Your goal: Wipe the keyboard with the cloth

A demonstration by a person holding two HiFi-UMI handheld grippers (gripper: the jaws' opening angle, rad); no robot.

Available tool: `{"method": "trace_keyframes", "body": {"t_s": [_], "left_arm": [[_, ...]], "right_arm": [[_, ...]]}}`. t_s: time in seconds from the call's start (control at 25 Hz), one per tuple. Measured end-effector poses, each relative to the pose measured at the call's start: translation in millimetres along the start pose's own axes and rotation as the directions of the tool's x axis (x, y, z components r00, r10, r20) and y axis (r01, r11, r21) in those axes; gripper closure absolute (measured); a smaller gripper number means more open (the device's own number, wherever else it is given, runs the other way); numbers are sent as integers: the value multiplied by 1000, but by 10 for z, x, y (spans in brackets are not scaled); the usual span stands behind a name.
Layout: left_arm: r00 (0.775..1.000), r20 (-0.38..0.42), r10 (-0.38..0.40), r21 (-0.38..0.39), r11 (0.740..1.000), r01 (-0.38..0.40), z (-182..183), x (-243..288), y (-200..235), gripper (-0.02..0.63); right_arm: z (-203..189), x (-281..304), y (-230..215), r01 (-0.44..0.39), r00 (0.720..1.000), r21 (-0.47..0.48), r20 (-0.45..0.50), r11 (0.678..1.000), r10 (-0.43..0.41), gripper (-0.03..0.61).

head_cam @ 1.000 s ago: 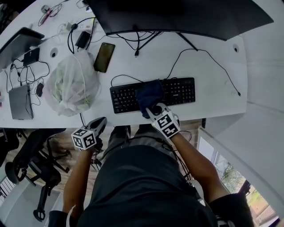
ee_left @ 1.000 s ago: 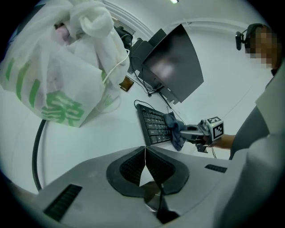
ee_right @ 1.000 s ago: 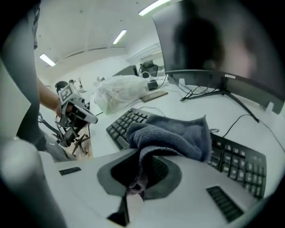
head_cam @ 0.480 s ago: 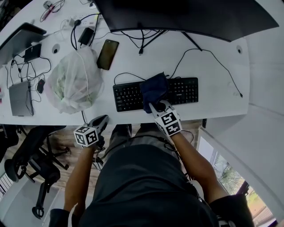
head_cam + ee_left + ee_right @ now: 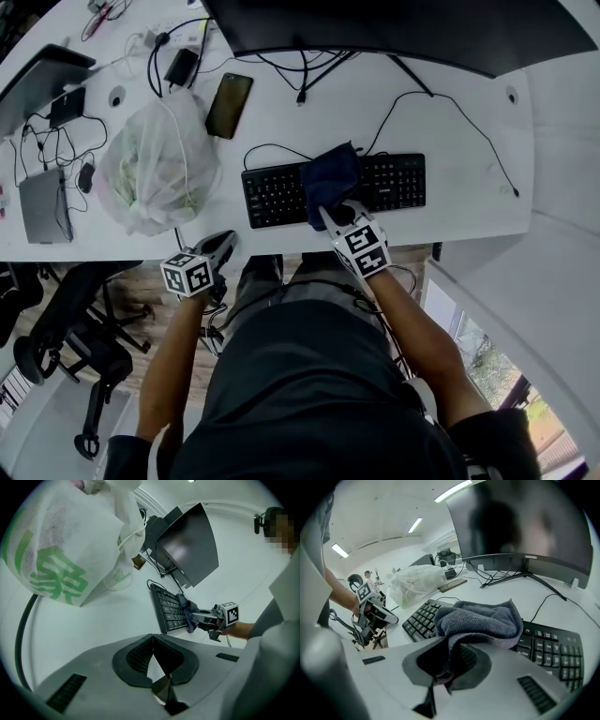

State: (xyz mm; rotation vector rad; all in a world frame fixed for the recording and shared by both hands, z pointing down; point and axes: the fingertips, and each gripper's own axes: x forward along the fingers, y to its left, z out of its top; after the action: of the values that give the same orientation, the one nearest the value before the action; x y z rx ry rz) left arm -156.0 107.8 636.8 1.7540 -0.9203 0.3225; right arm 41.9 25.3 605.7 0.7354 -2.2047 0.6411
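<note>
A black keyboard lies near the front edge of the white desk; it shows too in the left gripper view and the right gripper view. A dark blue cloth lies bunched over its middle keys. My right gripper is shut on the cloth and presses it on the keys. My left gripper hovers at the desk's front edge, left of the keyboard, shut and empty.
A white plastic bag sits left of the keyboard. Behind it lie a phone, cables and chargers. A large monitor stands at the back. A laptop and a grey box are at far left. An office chair stands below.
The right gripper with the cloth has slid a little to the right along the keyboard. The left gripper has kept its place by the desk edge.
</note>
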Motion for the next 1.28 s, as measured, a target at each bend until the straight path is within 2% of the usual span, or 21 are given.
{"method": "trace_keyframes", "body": {"t_s": [0.12,0.36,0.72,1.0,1.28], "left_arm": [[1000,-2,-6,-2,1000,6,-3,3,-4,607],[1000,6,-13,4,1000,13,-2,7,-19,607],[998,23,-62,15,998,62,-100,8,-124,607],[999,22,-26,15,1000,26,-258,-54,-70,607],[998,49,-44,20,999,43,-247,-69,-74,607]], "right_arm": [[10,-8,-1,-9,1000,-17,-5,1000,9,552],[-50,-39,61,15,1000,48,13,999,-15,552],[-69,-64,100,13,1000,22,0,1000,-13,552],[-89,-17,199,8,1000,-6,-10,1000,-8,552],[-49,22,162,-2,1000,-18,11,1000,3,552]]}}
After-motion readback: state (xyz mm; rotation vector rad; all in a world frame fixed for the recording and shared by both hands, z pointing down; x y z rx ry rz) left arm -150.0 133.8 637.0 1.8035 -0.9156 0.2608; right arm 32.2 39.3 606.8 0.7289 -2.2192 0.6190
